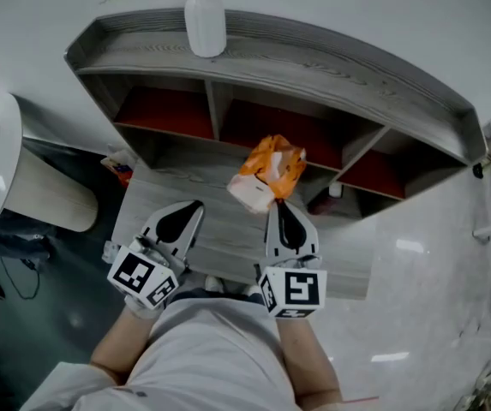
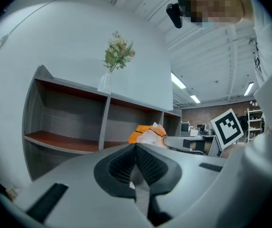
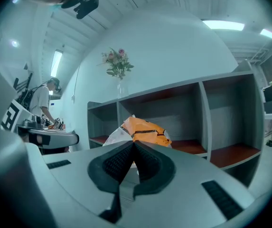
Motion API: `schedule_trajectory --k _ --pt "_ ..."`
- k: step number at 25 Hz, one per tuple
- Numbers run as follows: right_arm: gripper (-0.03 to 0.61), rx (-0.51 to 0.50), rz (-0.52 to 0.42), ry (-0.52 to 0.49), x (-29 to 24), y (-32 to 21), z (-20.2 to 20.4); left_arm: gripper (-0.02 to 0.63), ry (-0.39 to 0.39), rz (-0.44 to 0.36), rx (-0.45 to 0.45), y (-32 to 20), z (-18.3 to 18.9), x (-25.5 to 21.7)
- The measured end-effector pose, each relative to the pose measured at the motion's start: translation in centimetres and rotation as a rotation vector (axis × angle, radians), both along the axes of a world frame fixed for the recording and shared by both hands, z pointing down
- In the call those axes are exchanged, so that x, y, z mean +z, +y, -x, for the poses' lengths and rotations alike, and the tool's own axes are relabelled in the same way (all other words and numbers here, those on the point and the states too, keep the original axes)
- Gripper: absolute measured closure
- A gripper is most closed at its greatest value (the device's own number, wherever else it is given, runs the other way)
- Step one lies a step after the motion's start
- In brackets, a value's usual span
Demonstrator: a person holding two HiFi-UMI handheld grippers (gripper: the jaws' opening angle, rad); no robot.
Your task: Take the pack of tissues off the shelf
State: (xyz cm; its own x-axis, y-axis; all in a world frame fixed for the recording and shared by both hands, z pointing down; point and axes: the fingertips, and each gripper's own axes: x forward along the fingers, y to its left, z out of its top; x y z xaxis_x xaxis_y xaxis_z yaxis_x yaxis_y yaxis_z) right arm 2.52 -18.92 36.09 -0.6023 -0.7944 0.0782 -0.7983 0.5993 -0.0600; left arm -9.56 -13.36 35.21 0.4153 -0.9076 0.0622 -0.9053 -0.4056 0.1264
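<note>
Head view: our right gripper (image 1: 279, 205) pinches the orange pack of tissues (image 1: 269, 174) by its near edge, in front of the grey shelf's (image 1: 314, 67) middle compartment and apparently lifted clear. Left gripper view: the left gripper (image 2: 136, 147) waits aside, its jaws closed on nothing. Right gripper view: the jaws are clamped on the pack's edge, likely to draw it out.

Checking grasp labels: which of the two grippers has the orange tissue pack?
The right gripper: its jaws are shut on an edge of the tissue pack, in front of the shelf. The left gripper is shut on nothing.
</note>
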Motion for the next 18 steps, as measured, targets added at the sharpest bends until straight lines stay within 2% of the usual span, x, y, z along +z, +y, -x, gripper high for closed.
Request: schedule_trajectory --k 11,18 --pt "0.56 -0.167 -0.037 0.004 -0.3 2.0 4.4 0.597 -0.003 -0.003 -0.054 1.4 2.0 -0.2" --pt "0.56 -0.207 -0.057 -0.001 -0.9 2.8 5.7 0.597 -0.003 -0.002 -0.049 1.5 2.1 -0.1"
